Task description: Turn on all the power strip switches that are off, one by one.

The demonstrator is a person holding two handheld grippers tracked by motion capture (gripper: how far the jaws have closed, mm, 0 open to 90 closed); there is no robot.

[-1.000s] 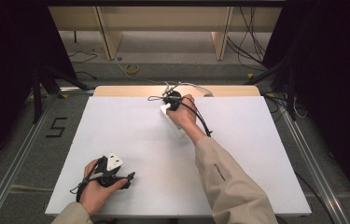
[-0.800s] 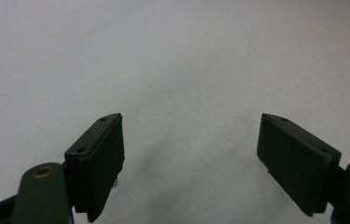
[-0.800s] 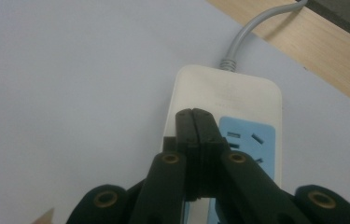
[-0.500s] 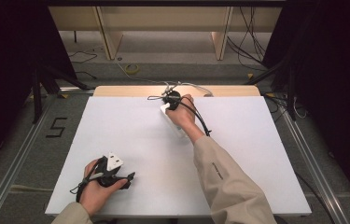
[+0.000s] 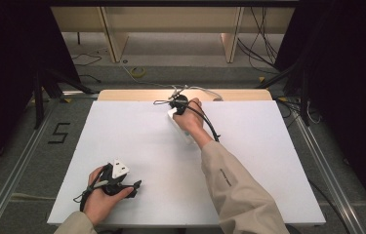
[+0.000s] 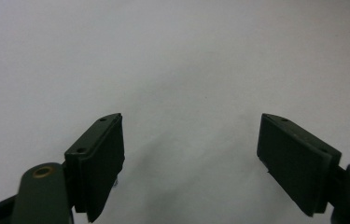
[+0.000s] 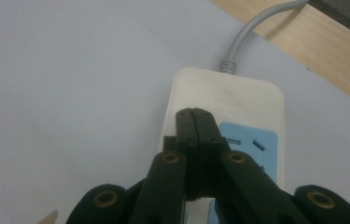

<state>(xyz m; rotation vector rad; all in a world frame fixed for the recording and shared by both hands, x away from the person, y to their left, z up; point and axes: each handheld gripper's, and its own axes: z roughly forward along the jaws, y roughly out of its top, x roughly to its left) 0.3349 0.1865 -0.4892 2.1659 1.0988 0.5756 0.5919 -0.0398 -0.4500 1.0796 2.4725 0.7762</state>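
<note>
At the far edge of the white surface, the right claw, pressed together, rests over a power strip; the left claw sits spread.

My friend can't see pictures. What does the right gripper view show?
Black tongs, pressed shut, rest over a white power strip with a blue socket panel. Its grey cord runs toward the wooden table edge.
</note>
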